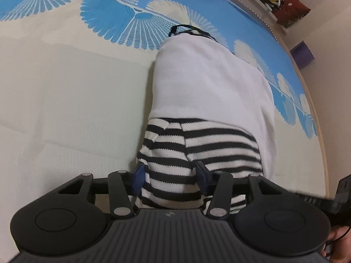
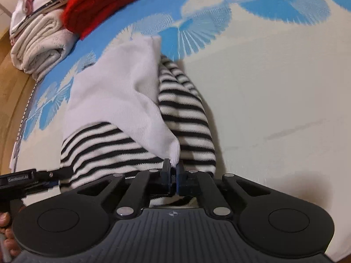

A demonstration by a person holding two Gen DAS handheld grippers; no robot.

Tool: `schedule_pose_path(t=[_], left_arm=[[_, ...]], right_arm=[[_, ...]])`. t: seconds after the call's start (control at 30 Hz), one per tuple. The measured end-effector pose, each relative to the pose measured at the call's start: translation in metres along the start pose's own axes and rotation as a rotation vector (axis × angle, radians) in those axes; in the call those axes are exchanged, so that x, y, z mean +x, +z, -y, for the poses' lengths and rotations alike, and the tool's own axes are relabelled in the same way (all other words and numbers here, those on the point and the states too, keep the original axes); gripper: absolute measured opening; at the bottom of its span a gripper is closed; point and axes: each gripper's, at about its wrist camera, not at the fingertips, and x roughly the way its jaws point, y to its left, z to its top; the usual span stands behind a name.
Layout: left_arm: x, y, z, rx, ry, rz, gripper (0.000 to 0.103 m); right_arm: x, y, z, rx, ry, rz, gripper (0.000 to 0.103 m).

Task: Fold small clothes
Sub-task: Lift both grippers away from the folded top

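I see the small white knit garment with black-striped sleeves (image 1: 204, 92) lying lengthwise away from me on the blue-and-cream bedspread (image 1: 65, 83), right gripper (image 2: 174, 173) pinching its white hem corner, left gripper (image 1: 170, 175) half-open, straddling the striped sleeve.

Left tool (image 1: 170, 176) angled downward, jaws apart; right tool (image 2: 173, 171) clamped shut.

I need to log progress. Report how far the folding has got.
Done: a stack of folded clothes with a red piece sits at the bed's edge. In hand: the striped garment, white side turned over it; the right hand-held gripper is shut on its white edge, the left hand-held gripper straddles a striped fold. Left: finishing this garment and stacking it.
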Motion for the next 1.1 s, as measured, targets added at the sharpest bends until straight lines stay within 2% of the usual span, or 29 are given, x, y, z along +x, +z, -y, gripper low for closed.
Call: schedule_pose_path(t=[0.1, 0.17, 0.3, 0.4, 0.47, 0.53, 0.6, 0.67, 0.73, 0.77, 0.8, 0.83, 0.9, 1.0, 1.1], left_arm=[[0.0, 0.0, 0.005, 0.026, 0.018, 0.005, 0.055], [-0.001, -0.002, 0.008, 0.042, 0.032, 0.008, 0.058], [-0.003, -0.006, 0.009, 0.068, 0.046, 0.012, 0.065], [-0.004, -0.008, 0.004, 0.065, 0.051, 0.008, 0.07], [-0.007, -0.009, 0.0, 0.046, 0.062, 0.005, 0.074], [-0.011, -0.012, -0.002, 0.033, 0.079, 0.007, 0.079], [-0.018, -0.017, 0.001, 0.053, 0.13, 0.026, 0.085], [-0.029, -0.024, 0.011, 0.111, 0.206, 0.071, 0.086], [-0.044, -0.031, 0.024, 0.18, 0.306, 0.138, 0.086], [-0.053, -0.035, 0.03, 0.208, 0.353, 0.173, 0.086], [-0.062, -0.039, 0.035, 0.226, 0.384, 0.208, 0.086], [-0.074, -0.044, 0.041, 0.238, 0.397, 0.246, 0.087], [-0.095, -0.058, 0.053, 0.263, 0.407, 0.314, 0.089], [-0.124, -0.087, 0.075, 0.305, 0.419, 0.397, 0.099], [-0.144, -0.118, 0.093, 0.309, 0.404, 0.477, 0.102]], right_arm=[[0.008, -0.005, 0.0, -0.03, -0.029, -0.083, 0.003], [0.004, -0.006, -0.004, -0.061, -0.04, -0.066, 0.003], [0.0, -0.004, -0.002, -0.044, -0.043, -0.058, 0.003], [0.001, -0.003, -0.007, -0.081, -0.082, -0.063, 0.003], [0.004, -0.002, -0.008, -0.104, -0.156, -0.066, 0.003], [0.003, -0.003, -0.01, -0.182, -0.33, -0.058, 0.004], [-0.003, -0.004, -0.012, -0.257, -0.449, -0.015, 0.006], [-0.021, -0.002, -0.013, -0.253, -0.443, 0.081, 0.008], [-0.048, -0.001, -0.018, -0.236, -0.391, 0.217, 0.03], [-0.06, -0.002, -0.021, -0.244, -0.377, 0.276, 0.055], [-0.072, -0.006, -0.026, -0.26, -0.367, 0.341, 0.074], [-0.083, -0.012, -0.03, -0.278, -0.362, 0.401, 0.079], [-0.104, -0.025, -0.038, -0.306, -0.338, 0.478, 0.08], [-0.126, -0.047, -0.046, -0.302, -0.272, 0.541, 0.088], [-0.142, -0.078, -0.056, -0.343, -0.238, 0.6, 0.096]])
